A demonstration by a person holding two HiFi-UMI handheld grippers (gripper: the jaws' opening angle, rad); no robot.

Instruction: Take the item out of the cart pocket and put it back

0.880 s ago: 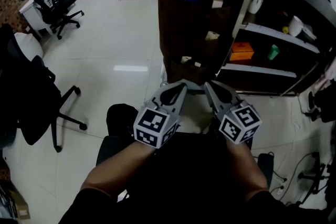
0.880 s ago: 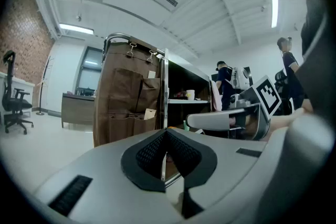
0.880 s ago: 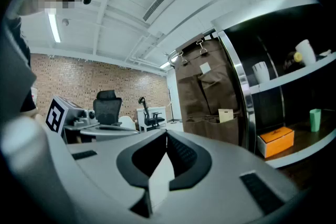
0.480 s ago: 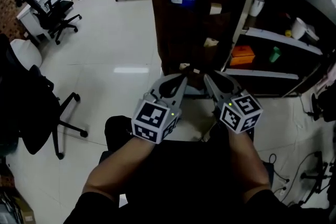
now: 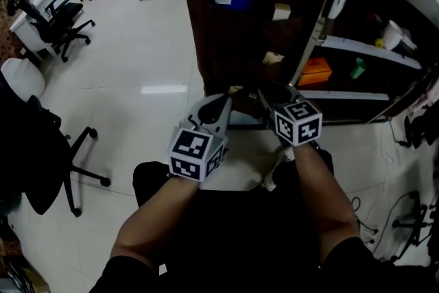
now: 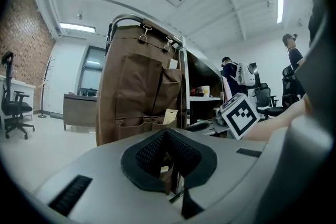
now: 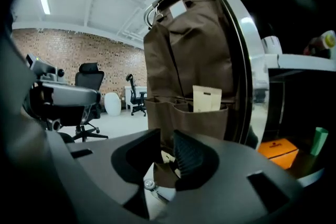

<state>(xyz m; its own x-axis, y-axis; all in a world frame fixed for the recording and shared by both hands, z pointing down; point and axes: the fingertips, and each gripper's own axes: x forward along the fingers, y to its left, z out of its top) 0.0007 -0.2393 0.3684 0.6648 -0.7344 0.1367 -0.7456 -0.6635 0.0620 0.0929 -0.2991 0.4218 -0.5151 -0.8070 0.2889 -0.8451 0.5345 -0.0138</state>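
**Both grippers aimed at the lowest pocket of the cart's hanging organiser**

The left gripper (image 5: 223,103) has its jaws closed, tips meeting with nothing visibly clamped. It points at the brown organiser (image 5: 233,31) at its twelve o'clock, likely there to steady the fabric. The small cream item (image 5: 236,89) sits in the lowest pocket, at one o'clock of that tip, not yet taken out. The right gripper (image 5: 269,101) is at the item's four o'clock with its jaws slightly apart, probably lined up to pinch it. Only the head view shows both tips flanking the pocket, with the cart shelves (image 5: 357,51) at three o'clock. Only the right gripper view shows the gap between its pads, which frames pocket fabric and what looks like that item. It also shows a taller card (image 7: 206,98) in the pocket above.
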